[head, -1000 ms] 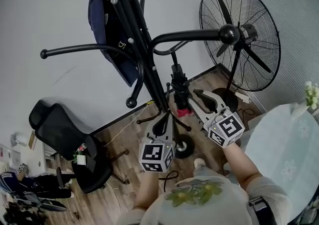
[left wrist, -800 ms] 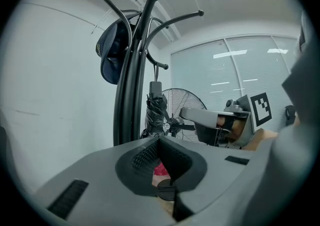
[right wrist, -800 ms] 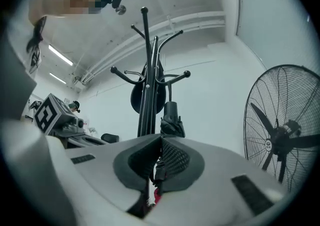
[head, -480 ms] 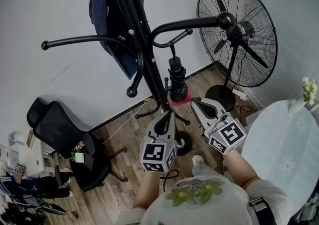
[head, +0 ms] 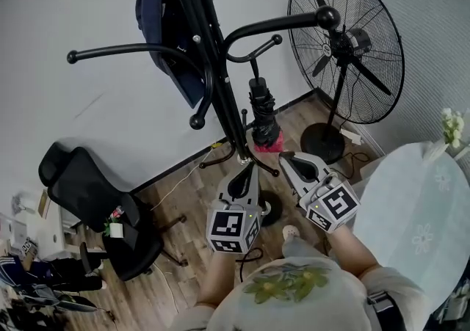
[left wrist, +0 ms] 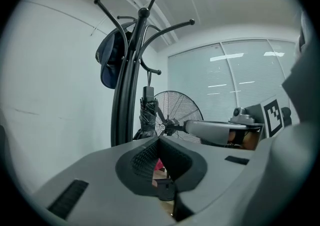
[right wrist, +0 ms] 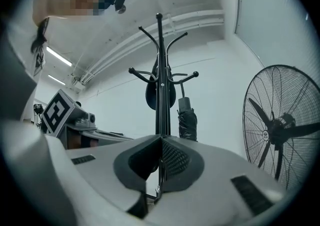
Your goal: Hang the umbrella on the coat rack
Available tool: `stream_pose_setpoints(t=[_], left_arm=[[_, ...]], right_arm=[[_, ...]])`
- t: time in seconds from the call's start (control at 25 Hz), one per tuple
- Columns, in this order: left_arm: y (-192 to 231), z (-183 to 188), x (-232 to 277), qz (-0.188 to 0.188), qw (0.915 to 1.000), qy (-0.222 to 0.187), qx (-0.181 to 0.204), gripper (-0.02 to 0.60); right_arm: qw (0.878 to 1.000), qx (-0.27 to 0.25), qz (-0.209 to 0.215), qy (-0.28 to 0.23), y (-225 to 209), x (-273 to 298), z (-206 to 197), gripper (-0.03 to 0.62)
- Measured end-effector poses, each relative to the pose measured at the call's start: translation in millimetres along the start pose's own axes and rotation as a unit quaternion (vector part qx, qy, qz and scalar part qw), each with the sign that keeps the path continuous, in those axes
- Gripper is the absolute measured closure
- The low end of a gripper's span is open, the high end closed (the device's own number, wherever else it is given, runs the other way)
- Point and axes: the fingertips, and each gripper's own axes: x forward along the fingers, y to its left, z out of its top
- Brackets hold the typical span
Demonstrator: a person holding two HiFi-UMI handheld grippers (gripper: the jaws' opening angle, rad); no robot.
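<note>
The black coat rack (head: pixel 208 58) stands in front of me, also visible as a coat rack (left wrist: pixel 125 94) and a coat rack (right wrist: pixel 160 94) in the gripper views. A folded black umbrella (head: pixel 263 111) with a pink end hangs by its handle from one of the rack's curved hooks (head: pixel 253 54); the umbrella (left wrist: pixel 148 115) and umbrella (right wrist: pixel 187 120) hang free of both grippers. My left gripper (head: pixel 250 166) is shut and empty, just short of the pole. My right gripper (head: pixel 283 157) is shut and empty, below and in front of the umbrella.
A dark blue bag (head: pixel 165 28) hangs on the rack's far side. A big pedestal fan (head: pixel 345 36) stands to the right of the rack. A black office chair (head: pixel 95 197) is at the left, a round pale table (head: pixel 418 219) at the right. Cables lie on the wooden floor.
My right gripper has closed and drawn back from the umbrella, towards me. The umbrella stays hanging on the hook. The left gripper has hardly shifted.
</note>
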Motion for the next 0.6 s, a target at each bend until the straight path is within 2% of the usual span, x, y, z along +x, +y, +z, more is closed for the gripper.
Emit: stream_pose_setpoints(t=[0.6], left_arm=[[-12.9, -4.4, -15.4, -0.009, 0.9999, 0.003, 0.001, 0.577]], right_arm=[[1.000, 0.004, -0.002, 0.003, 16.0, -13.7, -2.3, 0.594]])
